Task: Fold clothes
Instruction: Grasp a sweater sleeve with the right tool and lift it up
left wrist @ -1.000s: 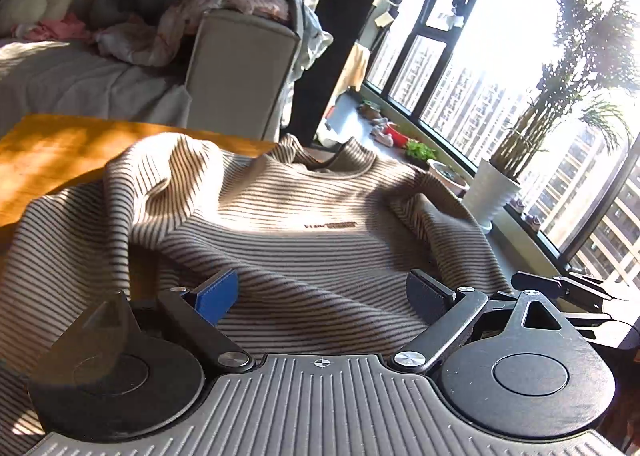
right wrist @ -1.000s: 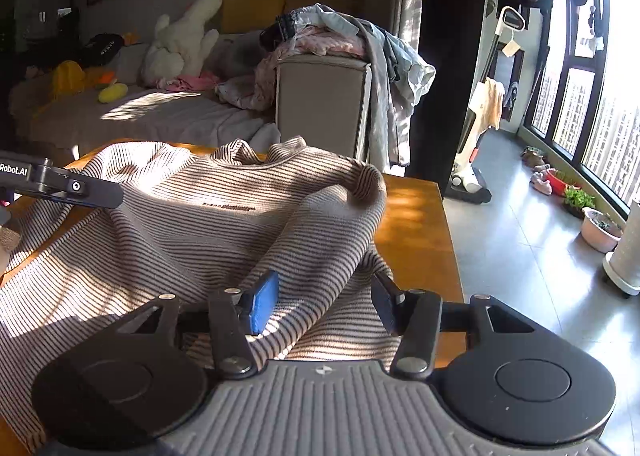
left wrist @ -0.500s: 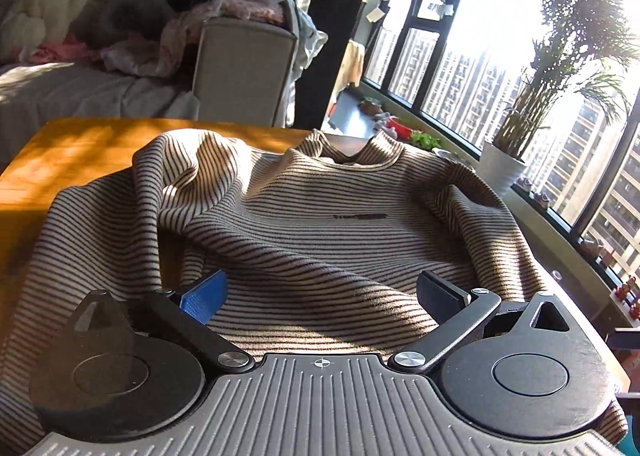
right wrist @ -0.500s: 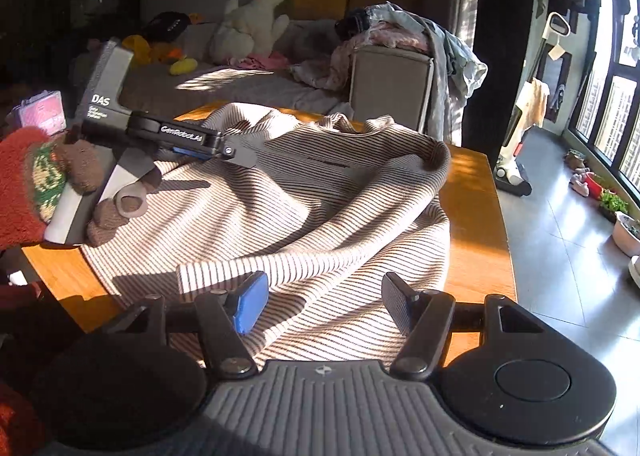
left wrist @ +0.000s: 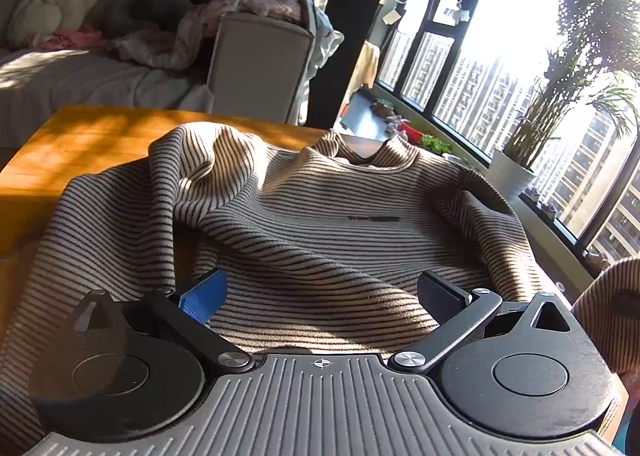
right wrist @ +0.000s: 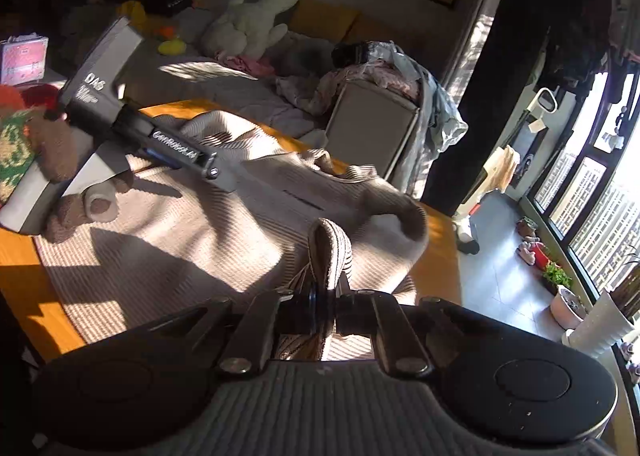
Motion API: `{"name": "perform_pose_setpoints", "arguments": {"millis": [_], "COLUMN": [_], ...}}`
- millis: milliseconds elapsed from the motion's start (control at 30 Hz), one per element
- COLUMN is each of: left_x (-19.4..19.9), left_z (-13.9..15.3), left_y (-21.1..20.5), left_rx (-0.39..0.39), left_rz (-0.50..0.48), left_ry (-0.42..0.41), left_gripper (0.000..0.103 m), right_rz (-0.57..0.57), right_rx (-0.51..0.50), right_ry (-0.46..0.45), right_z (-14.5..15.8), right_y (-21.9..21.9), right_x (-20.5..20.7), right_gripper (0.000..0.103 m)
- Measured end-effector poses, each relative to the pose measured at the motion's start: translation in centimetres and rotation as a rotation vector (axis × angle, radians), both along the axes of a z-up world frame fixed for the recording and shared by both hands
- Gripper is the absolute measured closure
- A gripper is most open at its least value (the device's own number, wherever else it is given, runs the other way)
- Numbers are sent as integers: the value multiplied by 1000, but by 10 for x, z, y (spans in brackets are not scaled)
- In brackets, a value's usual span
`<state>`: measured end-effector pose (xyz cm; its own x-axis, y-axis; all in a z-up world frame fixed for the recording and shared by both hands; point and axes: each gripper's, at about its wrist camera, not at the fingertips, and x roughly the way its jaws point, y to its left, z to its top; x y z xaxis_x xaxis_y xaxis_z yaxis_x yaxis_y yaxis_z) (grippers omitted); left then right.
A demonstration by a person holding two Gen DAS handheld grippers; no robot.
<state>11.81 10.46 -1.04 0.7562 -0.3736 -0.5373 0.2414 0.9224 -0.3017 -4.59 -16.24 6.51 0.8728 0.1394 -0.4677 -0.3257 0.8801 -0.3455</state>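
Note:
A beige sweater with dark stripes [left wrist: 320, 224] lies spread, front up and rumpled, on the orange wooden table [left wrist: 80, 144]. My left gripper [left wrist: 320, 288] hovers over its near hem, wide open, with nothing between the blue pad and the black pad. In the right wrist view the sweater [right wrist: 224, 224] fills the middle. My right gripper [right wrist: 326, 304] is shut on a pinched fold of the sweater [right wrist: 332, 252] that stands up between its jaws. The same lifted fabric [left wrist: 608, 308] shows at the right edge of the left wrist view. The left gripper [right wrist: 176, 152] reaches in from the left.
A gloved hand with a red and green sleeve [right wrist: 60, 160] holds the left gripper. Behind the table is a sofa with a white plush toy [right wrist: 252, 24] and a pile of clothes [left wrist: 248, 0] on its armrest. Windows and plant pots [right wrist: 568, 304] lie to the right.
My right gripper has closed on the sweater's edge, lifted it and rolled. The left gripper has shifted slightly, now centred on the sweater, and stays open.

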Motion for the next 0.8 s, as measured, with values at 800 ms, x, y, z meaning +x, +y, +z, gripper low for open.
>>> {"name": "perform_pose_setpoints", "arguments": {"millis": [800], "left_x": [3], "left_z": [-2], "left_y": [-3], "left_rx": [-3], "left_rz": [-22], "left_ry": [25], "left_gripper": [0], "right_rz": [-64], "right_rx": [308], "right_ry": [-70], "right_z": [139], "right_y": [-8], "right_x": [237], "right_gripper": [96]}}
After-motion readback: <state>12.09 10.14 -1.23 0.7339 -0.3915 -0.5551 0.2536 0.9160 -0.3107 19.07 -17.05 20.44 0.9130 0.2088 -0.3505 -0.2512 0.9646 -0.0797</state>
